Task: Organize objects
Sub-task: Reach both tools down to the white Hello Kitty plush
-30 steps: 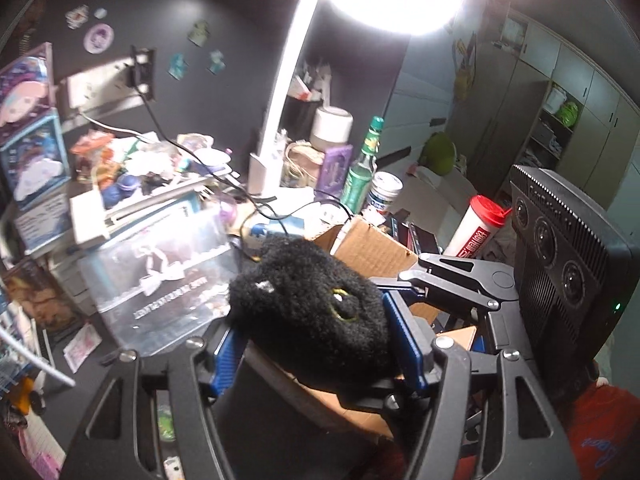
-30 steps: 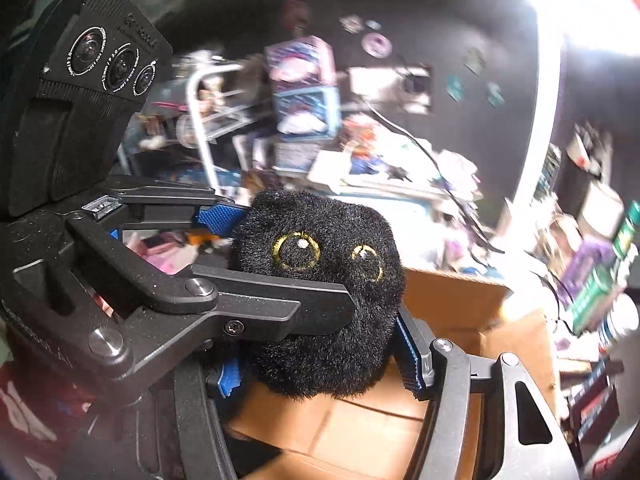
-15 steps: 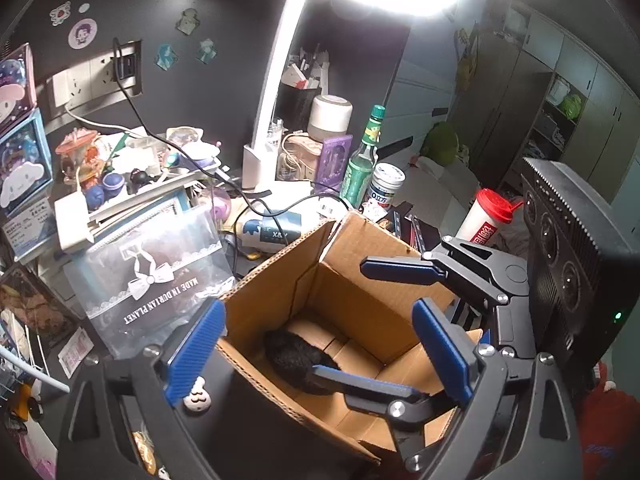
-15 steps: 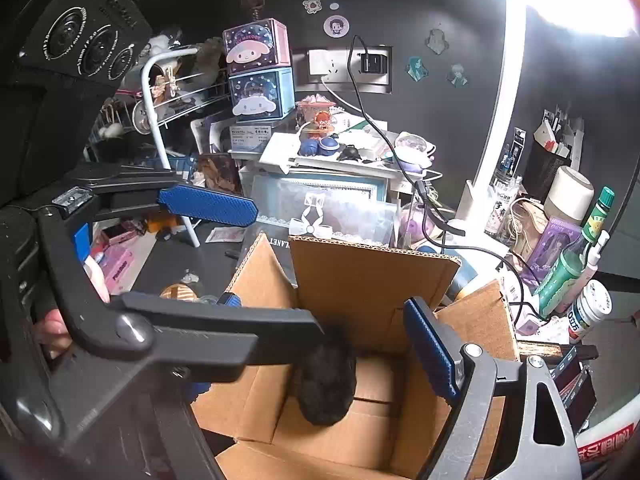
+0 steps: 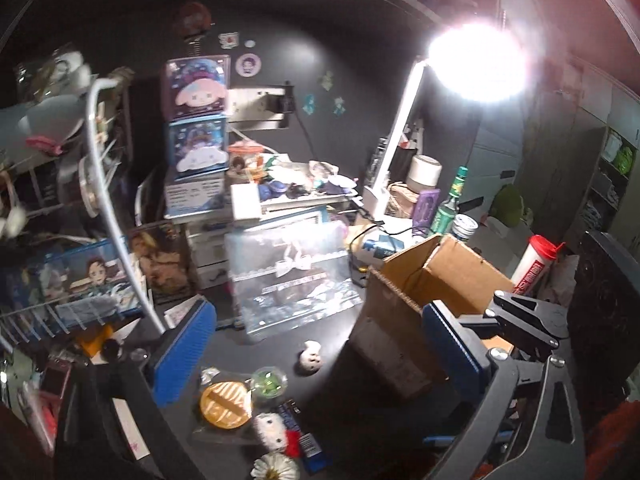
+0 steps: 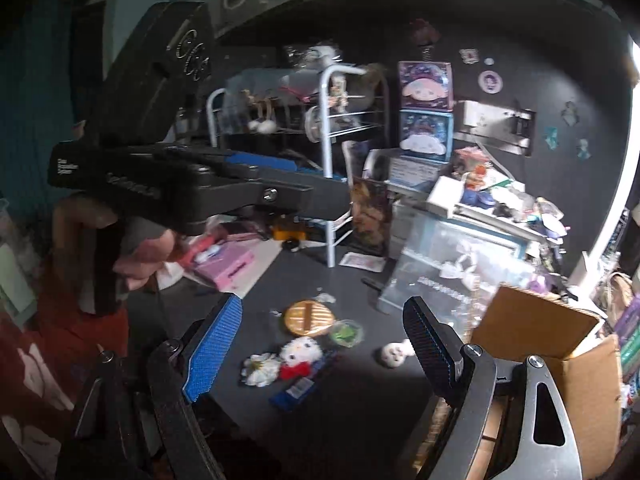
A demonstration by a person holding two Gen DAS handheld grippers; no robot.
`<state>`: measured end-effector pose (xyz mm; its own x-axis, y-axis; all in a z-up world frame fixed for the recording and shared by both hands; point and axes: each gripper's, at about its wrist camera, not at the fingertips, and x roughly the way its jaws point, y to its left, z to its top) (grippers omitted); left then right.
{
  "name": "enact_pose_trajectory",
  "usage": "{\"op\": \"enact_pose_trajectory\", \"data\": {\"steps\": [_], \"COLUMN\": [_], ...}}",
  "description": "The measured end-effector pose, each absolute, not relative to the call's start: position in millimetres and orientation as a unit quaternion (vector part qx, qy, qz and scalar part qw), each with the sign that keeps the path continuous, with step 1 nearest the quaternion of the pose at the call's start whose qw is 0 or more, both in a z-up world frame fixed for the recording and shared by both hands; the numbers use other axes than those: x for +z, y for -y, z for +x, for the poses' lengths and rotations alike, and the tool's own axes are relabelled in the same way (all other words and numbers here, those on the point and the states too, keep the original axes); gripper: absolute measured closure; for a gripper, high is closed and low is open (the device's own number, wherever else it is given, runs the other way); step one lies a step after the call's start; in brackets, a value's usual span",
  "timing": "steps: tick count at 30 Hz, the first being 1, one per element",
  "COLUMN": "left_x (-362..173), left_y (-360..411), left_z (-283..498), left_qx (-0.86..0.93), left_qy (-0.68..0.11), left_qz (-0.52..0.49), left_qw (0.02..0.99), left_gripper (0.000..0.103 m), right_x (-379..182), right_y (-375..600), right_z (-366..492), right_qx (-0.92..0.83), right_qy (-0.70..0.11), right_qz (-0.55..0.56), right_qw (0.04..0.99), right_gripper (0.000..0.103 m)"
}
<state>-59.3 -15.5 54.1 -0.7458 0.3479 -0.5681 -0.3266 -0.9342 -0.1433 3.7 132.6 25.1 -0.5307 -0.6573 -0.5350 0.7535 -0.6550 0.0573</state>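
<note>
An open cardboard box (image 5: pixel 424 280) stands on the dark desk; it also shows in the right wrist view (image 6: pixel 560 344). Its inside is hidden. On the desk in front lie a white-and-red plush (image 5: pixel 276 432) (image 6: pixel 298 358), a white flower (image 6: pixel 262 370), a round orange disc (image 5: pixel 226 404) (image 6: pixel 310 316), a small green capsule (image 5: pixel 270 384) (image 6: pixel 346 334), a small white figure (image 5: pixel 311 360) (image 6: pixel 394 354) and a blue packet (image 6: pixel 296 390). My left gripper (image 5: pixel 316 360) is open and empty above them. My right gripper (image 6: pixel 320 348) is open and empty, left of the box.
A clear plastic case with a bow (image 5: pixel 292 276) stands behind the small items. Stacked character boxes (image 5: pixel 198 136), a white wire rack (image 6: pixel 332 128), a bright desk lamp (image 5: pixel 472 64), bottles (image 5: pixel 448 208) and a red-lidded cup (image 5: pixel 536 264) crowd the back.
Both grippers let go of the black plush, which dropped into the box. Both have since swung left, away from the box and over the small items on the desk.
</note>
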Motion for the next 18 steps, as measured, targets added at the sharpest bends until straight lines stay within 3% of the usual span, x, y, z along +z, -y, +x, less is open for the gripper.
{"op": "enact_pose_trajectory", "data": {"steps": [5,9,12,18], "left_x": [14,-19,-40,-66], "left_y": [55,75,84,98], "left_z": [-41,-33,-31,-30], "left_qx": [0.94,0.935,0.931,0.923], "left_qy": [0.028,0.049,0.061,0.075], "left_qz": [-0.314,-0.328,-0.34,-0.362], "left_qw": [0.133,0.128,0.122,0.105], "left_gripper": [0.001,0.001,0.001,0.001], "right_x": [-30,-79,-106,-132], "right_y": [-95,-75,-65,-57], "right_z": [3,-8,-25,-52], "right_qx": [-0.817,-0.822,-0.814,-0.804], "right_qy": [-0.034,-0.055,-0.052,-0.051], "right_qz": [0.345,0.381,0.406,0.432], "right_qw": [0.461,0.421,0.412,0.406], "right_gripper": [0.022,0.023,0.034,0.046]}}
